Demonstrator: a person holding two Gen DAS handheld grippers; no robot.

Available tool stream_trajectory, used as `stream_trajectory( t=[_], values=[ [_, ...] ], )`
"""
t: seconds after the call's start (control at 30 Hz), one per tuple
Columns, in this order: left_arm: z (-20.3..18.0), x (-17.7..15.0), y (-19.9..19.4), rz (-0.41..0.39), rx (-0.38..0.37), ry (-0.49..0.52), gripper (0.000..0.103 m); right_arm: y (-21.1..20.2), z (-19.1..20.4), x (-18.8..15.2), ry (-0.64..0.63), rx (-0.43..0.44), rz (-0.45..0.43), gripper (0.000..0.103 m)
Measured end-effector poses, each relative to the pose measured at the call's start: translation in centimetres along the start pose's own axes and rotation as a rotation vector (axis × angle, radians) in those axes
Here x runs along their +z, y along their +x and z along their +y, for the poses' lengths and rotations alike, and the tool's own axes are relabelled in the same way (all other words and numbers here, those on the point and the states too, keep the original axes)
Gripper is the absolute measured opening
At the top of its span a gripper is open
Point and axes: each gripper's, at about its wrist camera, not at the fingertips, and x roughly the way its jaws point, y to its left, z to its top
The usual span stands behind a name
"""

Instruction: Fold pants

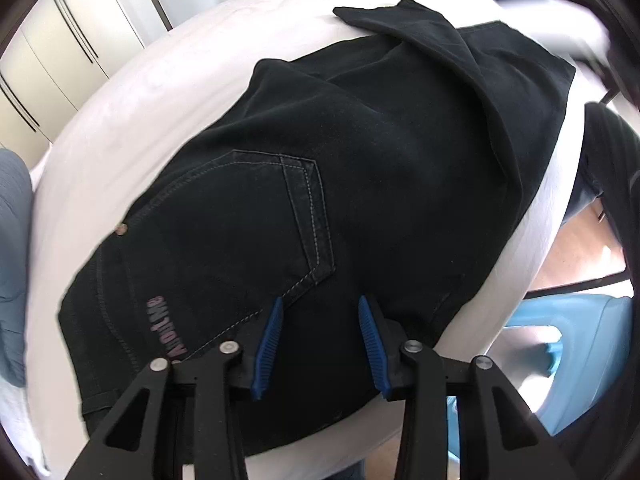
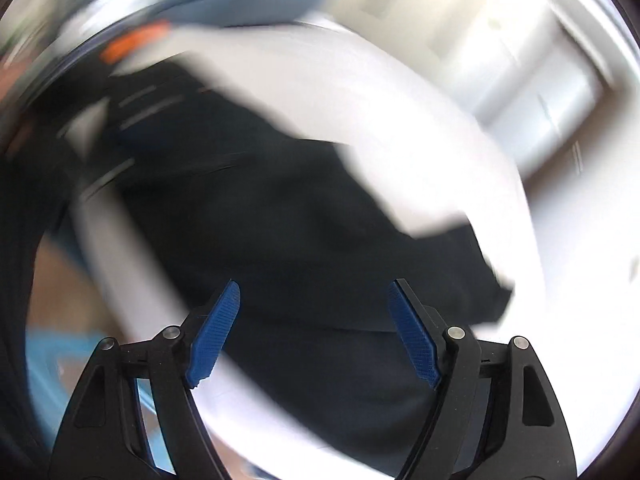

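Note:
Black jeans (image 1: 360,168) lie spread on a white-covered table (image 1: 120,128), back pocket (image 1: 256,224) up, with one leg end folded over at the far side (image 1: 420,36). My left gripper (image 1: 320,304) is open and empty, hovering just above the waist area by the pocket. In the right wrist view, which is heavily motion-blurred, the jeans (image 2: 300,220) show as a dark shape on the white table (image 2: 400,120). My right gripper (image 2: 314,286) is open wide and empty above the cloth.
Cream cabinets (image 1: 60,52) stand behind the table. A blue plastic chair (image 1: 580,340) and wooden floor (image 1: 576,248) lie past the table's right edge. A grey-blue cloth (image 1: 12,240) sits at the left edge.

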Motion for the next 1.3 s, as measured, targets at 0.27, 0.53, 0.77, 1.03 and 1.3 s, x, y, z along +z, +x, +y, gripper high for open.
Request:
stream_trajectory(
  t=[0.27, 0.53, 0.77, 1.03, 1.3],
  values=[
    [1.3, 5.1, -1.3, -0.134, -0.134, -0.262, 0.042, 10.4, -19.7, 7.1, 0.62, 0.035, 0.153, 0.076],
    [-0.9, 5.2, 3.1, -0.049, -0.119, -0.345, 0.042, 21.6, -24.3, 8.4, 0.848, -0.056, 0.415, 0.076],
    [-1.4, 5.2, 3.2, -0.027, -0.109, -0.323, 0.042, 26.3, -23.9, 8.8, 0.83, -0.114, 0.519, 0.076],
    [-2.2, 6.0, 3.4, -0.024, -0.091, -0.328, 0.042, 24.8, -25.2, 9.1, 0.827, -0.058, 0.438, 0.004],
    [-2.5, 6.9, 3.8, -0.002, -0.092, -0.323, 0.042, 12.2, -29.9, 4.4, 1.049, -0.001, 0.113, 0.003]
  ],
)
